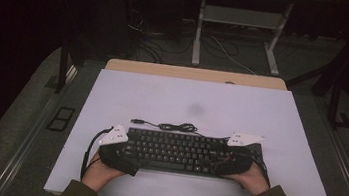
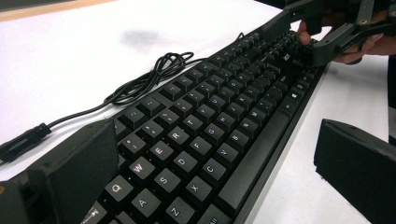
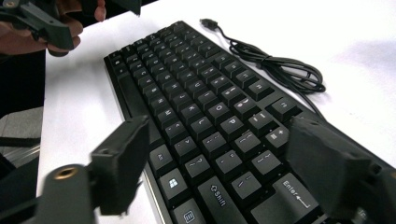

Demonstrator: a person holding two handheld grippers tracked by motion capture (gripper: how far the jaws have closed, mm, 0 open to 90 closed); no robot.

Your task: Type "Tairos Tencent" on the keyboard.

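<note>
White table [image 1: 192,100], dark room.

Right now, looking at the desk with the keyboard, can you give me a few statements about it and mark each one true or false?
1. The keyboard is black. True.
2. Its cable is plugged into a computer. False: the cable lies bunched on the table behind the keyboard, its plug free.
3. The left tongs straddle the keyboard's end by the Q and A keys. True.
4. The right tongs are at the Enter-key end. True.
5. The keyboard is lifted off the table. False: it lies flat on it.
6. A mouse sits beside the keyboard. False: there is none.
</note>
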